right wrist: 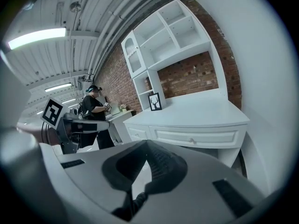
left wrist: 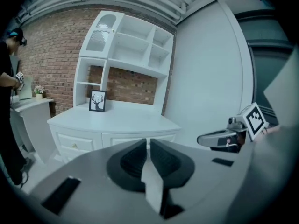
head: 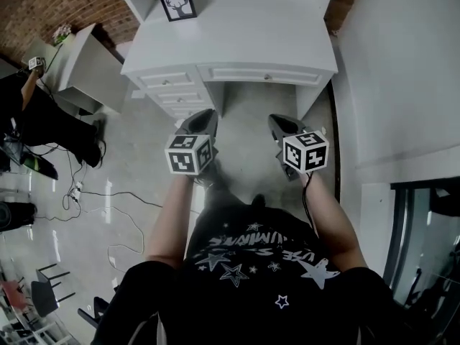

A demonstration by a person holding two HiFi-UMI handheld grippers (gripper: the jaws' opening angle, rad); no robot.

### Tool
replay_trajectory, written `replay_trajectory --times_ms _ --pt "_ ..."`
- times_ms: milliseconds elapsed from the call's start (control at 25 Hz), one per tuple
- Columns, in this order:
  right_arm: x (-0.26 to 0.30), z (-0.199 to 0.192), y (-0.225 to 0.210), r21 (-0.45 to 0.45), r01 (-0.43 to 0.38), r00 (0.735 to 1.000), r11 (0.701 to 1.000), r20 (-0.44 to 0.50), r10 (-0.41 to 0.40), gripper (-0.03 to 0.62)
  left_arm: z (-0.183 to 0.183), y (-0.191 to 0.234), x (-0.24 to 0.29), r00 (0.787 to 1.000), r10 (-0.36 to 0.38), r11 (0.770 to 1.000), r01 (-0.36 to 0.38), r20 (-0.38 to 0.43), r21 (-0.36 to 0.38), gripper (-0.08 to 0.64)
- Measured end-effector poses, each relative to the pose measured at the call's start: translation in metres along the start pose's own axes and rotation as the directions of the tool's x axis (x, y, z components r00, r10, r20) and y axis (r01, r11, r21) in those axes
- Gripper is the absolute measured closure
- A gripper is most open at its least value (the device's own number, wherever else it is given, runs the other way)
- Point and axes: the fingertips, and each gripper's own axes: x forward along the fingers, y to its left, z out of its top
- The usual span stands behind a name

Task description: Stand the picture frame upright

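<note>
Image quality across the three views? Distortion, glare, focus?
Head view: desk edges bowed by the wide lens, glare streaks on the floor at left, picture frame sharp. Left gripper view: heavy fisheye, black vignette, picture frame small but legible. Right gripper view: same fisheye, ceiling light blown out, near foreground soft.

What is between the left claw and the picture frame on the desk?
Only floor and the bare desk. The head view shows the left claw short of it, the picture frame at its back, nothing between.
</note>
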Motion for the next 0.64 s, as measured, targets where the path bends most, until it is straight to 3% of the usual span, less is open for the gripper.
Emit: replay_trajectory --times_ms 200,640 --pt "-0.004 0.012 0.006 -0.012 -0.008 1.0 1.0 -0.002 0.008 0.577 0.003 -0.003 -0.01 1.0 0.008 1.0 -0.008 0.0 -0.026 0.541" --pt "-0.007 -0.018 0.014 -0.014 -0.035 0.999 0.999 -0.008 0.035 0.577 -0.034 -0.018 -0.017 0.999 0.006 1.0 -0.006 -0.051 -0.001 0.543"
